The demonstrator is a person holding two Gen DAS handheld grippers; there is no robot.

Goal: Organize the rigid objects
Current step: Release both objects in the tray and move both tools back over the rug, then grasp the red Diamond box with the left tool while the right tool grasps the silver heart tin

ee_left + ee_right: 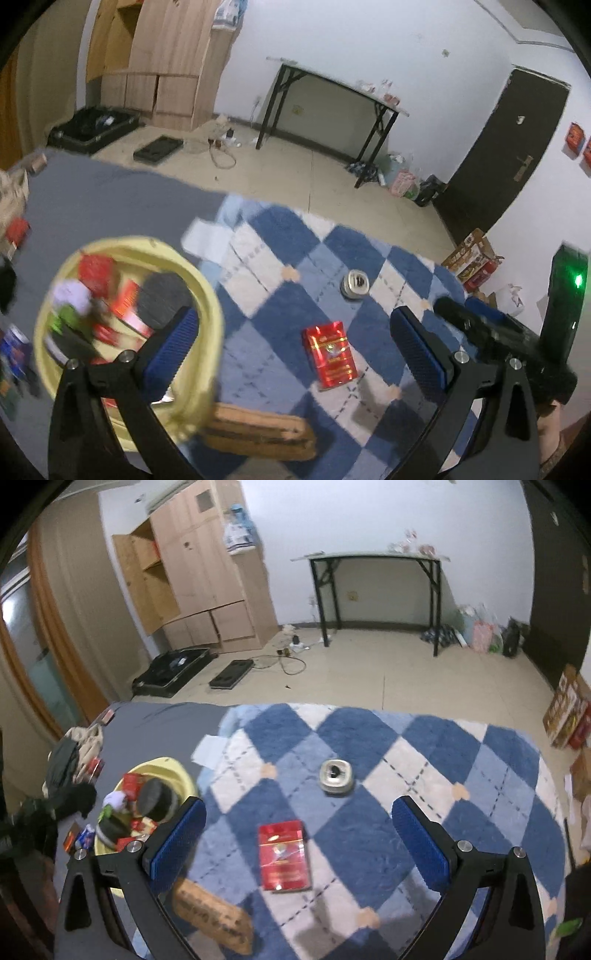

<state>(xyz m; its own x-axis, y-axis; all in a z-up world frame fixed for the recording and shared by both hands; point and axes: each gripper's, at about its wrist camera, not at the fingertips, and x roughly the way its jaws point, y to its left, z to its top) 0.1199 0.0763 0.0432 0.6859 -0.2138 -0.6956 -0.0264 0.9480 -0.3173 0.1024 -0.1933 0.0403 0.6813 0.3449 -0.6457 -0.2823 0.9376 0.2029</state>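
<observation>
A red packet (283, 856) lies flat on the checked blanket (424, 746), a metal tin (336, 777) beyond it (upright); yellow basin (173, 771) holds mixed items.

A blue and white diamond-patterned rug (424, 746) spreads beneath and ahead of the fingers, laid over a grey sheet (155, 723) that shows to the left of them. Far ahead of the fingers, a black-legged folding table (376, 559) stands against the white wall, with small clutter on top and bags (484, 635) on the floor beside its right leg. Ahead and to the left stands a pale wooden wardrobe (199, 576), one door open. On the tiled floor before it lie an open black case (173, 670), a black tray (232, 674) and a loose cable (291, 664). A dark door (506, 147) stands far right. A heap of clothes (70, 760) lies left of the left finger.
</observation>
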